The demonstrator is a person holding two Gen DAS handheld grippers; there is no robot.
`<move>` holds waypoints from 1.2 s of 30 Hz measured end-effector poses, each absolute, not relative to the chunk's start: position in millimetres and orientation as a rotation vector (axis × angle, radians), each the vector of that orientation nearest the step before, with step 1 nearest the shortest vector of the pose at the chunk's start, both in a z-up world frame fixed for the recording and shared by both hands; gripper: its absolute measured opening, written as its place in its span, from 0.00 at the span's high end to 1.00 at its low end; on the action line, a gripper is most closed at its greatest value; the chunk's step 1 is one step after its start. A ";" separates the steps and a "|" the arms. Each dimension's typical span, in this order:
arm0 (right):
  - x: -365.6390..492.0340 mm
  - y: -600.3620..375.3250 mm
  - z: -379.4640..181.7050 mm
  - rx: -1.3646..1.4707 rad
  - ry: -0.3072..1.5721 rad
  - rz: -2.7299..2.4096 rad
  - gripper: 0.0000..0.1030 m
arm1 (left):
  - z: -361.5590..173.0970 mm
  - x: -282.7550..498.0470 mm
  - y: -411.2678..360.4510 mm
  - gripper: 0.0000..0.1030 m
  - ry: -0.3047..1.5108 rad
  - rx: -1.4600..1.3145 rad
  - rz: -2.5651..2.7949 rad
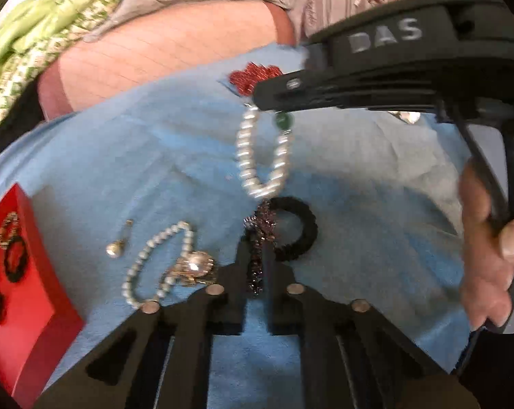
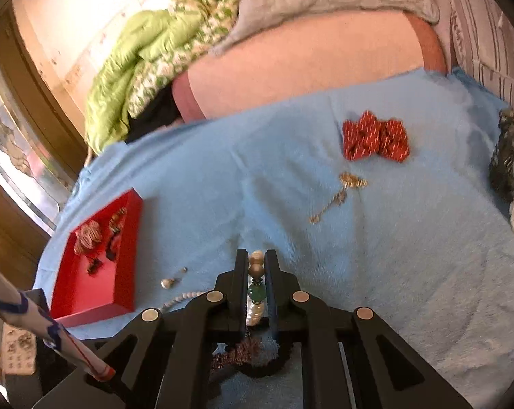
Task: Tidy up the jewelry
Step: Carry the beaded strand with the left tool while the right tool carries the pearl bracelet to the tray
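Note:
My right gripper (image 2: 257,262) is shut on a pearl bracelet with a green bead (image 2: 256,291); in the left wrist view the bracelet (image 1: 262,153) hangs from that gripper (image 1: 262,102) above the blue cloth (image 1: 137,143). My left gripper (image 1: 257,248) is shut on a dark beaded strand (image 1: 258,259) that lies across a black ring bracelet (image 1: 296,228). A white pearl necklace with a gold pendant (image 1: 168,266) and a small pearl pin (image 1: 115,247) lie left of it. The red tray (image 2: 96,255) holds several pieces.
A red bow scrunchie (image 2: 376,139) and a gold chain piece (image 2: 342,194) lie further back on the cloth. A pink cushion (image 2: 308,61), grey pillow and green quilt (image 2: 130,68) lie behind. A dark patterned bundle (image 2: 509,150) sits at the right edge.

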State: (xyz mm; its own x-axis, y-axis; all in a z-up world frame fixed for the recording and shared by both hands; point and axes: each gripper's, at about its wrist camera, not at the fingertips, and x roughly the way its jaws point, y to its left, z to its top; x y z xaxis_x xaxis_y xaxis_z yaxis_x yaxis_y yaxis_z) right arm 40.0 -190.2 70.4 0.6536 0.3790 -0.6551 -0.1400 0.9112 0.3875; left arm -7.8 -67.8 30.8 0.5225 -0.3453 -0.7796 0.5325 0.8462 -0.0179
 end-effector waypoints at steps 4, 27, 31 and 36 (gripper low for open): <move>33.1 -194.8 79.7 0.341 0.765 0.308 0.90 | 38.5 -8.2 -56.7 0.95 0.865 0.184 -0.537; 27.0 -180.2 88.6 0.337 0.724 0.331 0.90 | 51.9 -3.6 -32.9 0.65 0.898 0.083 -0.617; 25.7 -182.8 87.4 0.334 0.730 0.326 0.90 | 39.8 -0.8 -52.1 0.66 0.930 0.131 -0.604; 25.7 -186.9 86.4 0.343 0.733 0.320 0.90 | 27.6 4.9 -58.2 0.89 0.955 0.165 -0.571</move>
State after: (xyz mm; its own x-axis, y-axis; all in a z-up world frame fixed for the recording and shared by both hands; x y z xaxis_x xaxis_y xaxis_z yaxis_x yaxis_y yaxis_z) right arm 25.7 -186.9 86.4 0.6999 0.3990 -0.5924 -0.1633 0.8968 0.4111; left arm 4.9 -58.2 27.6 0.4438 -0.3870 -0.8082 0.5285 0.8414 -0.1127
